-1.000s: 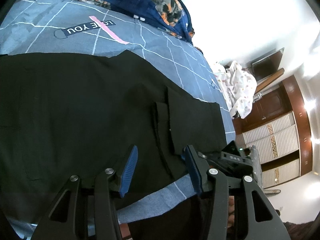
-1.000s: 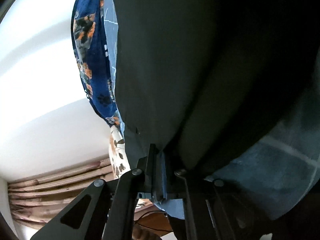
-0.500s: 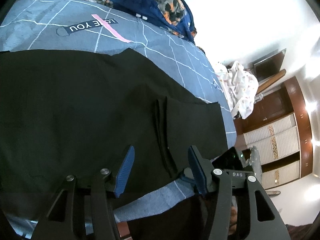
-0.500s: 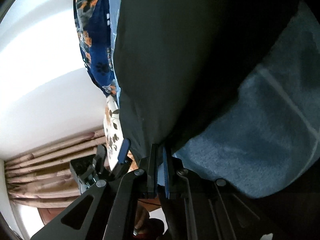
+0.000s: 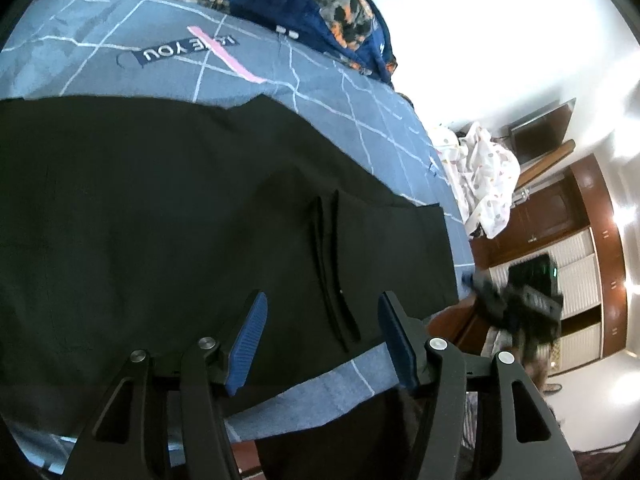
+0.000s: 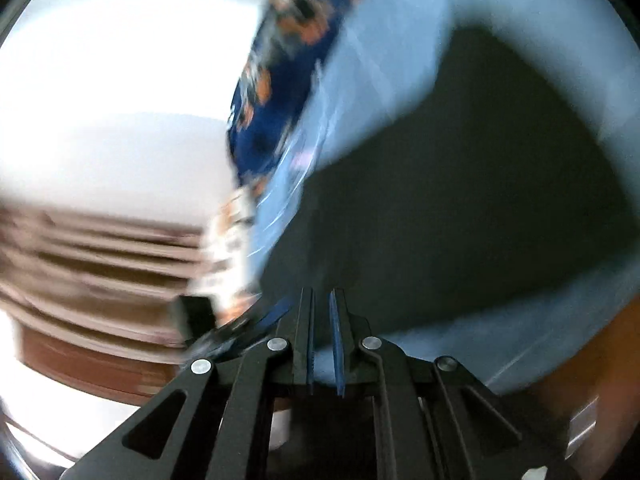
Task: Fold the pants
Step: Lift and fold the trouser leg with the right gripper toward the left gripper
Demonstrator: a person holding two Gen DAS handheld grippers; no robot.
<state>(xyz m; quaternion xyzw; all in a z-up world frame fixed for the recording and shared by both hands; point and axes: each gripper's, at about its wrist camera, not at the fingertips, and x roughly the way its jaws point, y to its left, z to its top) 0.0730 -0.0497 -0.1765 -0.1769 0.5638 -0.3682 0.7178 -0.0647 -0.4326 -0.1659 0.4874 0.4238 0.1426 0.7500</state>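
While the blue checked bedsheet (image 5: 340, 92) shows a printed label ending in "YOU" beside a pink stripe, your black pants (image 5: 160, 220) lie flat across it, their long axis running left to right in the left wrist view, with folded layers stacked toward the right end. Your left gripper (image 5: 322, 340) hovers released, its jaws just widened over the cloth's near edge. Your right gripper (image 6: 323, 344), blurred, has cracked open, nothing between.

The left wrist view looks steeply down, close over the black pants (image 5: 168, 220) on the bed (image 5: 320, 92). The blurred right wrist view looks across the pants (image 6: 472, 208) from their edge; both show the bed (image 6: 384, 60).
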